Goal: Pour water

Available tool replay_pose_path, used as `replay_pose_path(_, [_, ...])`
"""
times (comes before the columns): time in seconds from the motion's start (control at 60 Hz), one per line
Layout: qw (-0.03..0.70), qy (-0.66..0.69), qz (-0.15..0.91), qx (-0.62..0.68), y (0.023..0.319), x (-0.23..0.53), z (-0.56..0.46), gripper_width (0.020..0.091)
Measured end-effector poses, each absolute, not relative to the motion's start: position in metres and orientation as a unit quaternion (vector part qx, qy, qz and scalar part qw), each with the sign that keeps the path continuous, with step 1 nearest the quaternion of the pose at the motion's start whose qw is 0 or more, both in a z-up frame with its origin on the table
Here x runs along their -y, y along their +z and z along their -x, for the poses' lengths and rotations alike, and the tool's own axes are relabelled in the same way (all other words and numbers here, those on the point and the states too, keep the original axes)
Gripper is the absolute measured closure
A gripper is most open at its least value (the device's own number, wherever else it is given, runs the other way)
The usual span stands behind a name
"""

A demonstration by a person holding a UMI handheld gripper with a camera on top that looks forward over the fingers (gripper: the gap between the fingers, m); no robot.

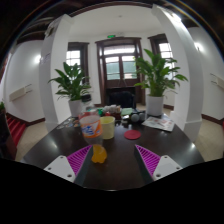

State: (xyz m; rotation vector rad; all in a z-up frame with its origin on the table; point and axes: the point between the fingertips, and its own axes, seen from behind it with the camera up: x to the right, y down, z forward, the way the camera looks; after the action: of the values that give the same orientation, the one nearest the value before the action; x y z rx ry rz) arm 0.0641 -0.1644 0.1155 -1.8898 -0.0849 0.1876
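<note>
A bottle (pixel 90 127) with an orange-red label and white cap stands on the dark round table (pixel 118 158), just ahead of my left finger. A small orange-yellow piece (pixel 99 154) lies on the table in front of it, beside the left pad. A yellow cup (pixel 107 126) stands right of the bottle. A pink coaster (pixel 132 133) lies further right. My gripper (pixel 113 162) is open above the table, its magenta pads (pixel 78 160) wide apart with nothing between them.
Several small items crowd the table's far side, with papers (pixel 160 125) at the right. Beyond stand two tall potted plants (pixel 158 72) flanking a dark wooden door (pixel 120 66), and white walls.
</note>
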Motion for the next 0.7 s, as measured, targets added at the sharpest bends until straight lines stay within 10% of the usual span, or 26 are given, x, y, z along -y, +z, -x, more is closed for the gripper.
replay_pose_path(0.433, [0.644, 0.08, 0.758, 0.061, 0.126, 0.071, 0.012, 0.0252])
replay_pose_path(0.7, [0.651, 0.082, 0.752, 0.069, 0.123, 0.044, 0.021, 0.0592])
